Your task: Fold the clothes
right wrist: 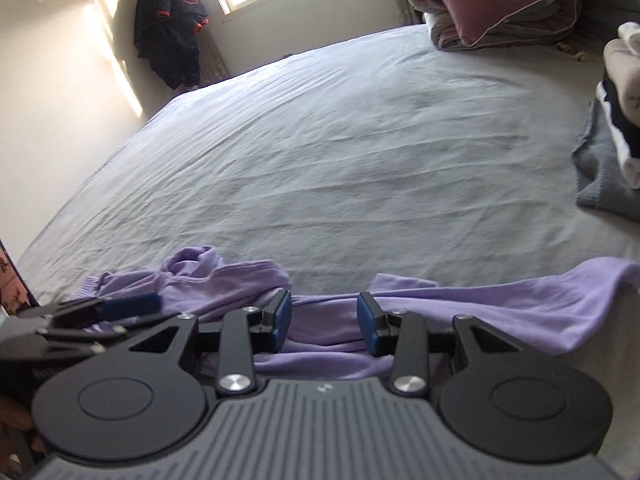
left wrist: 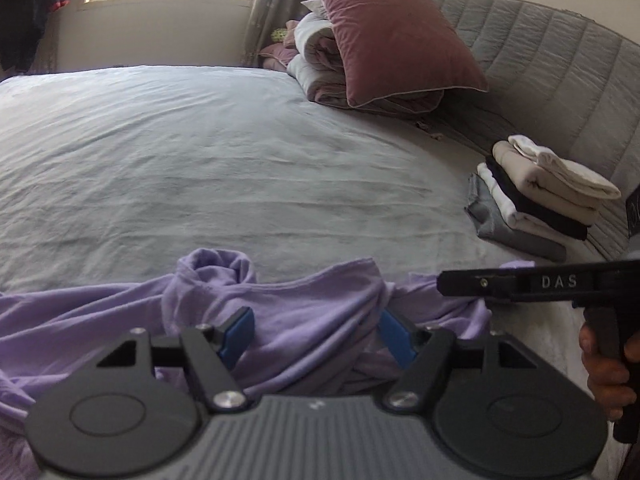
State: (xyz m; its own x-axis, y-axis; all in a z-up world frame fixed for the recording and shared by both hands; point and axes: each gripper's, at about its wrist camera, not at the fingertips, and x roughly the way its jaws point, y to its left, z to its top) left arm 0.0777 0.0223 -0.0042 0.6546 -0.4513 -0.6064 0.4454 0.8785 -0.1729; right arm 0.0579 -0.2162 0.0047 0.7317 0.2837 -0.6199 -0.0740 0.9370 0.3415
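Observation:
A crumpled lilac garment (left wrist: 304,320) lies bunched along the near edge of the bed, with a rolled collar or cuff sticking up (left wrist: 218,268). My left gripper (left wrist: 316,334) is open just above it, blue pads spread wide with cloth between and under them. In the right wrist view the same lilac garment (right wrist: 500,304) stretches across the near edge. My right gripper (right wrist: 325,322) is open over its middle. The right gripper also shows from the side in the left wrist view (left wrist: 452,282), held by a hand (left wrist: 608,368). The left gripper's blue pads (right wrist: 128,306) appear at the left of the right wrist view.
A grey bed sheet (left wrist: 240,168) spreads ahead. A stack of folded clothes (left wrist: 548,192) sits at the right by the quilted grey headboard (left wrist: 560,60). A mauve pillow (left wrist: 392,36) leans on folded bedding at the far end. Dark clothing (right wrist: 172,28) hangs by the window.

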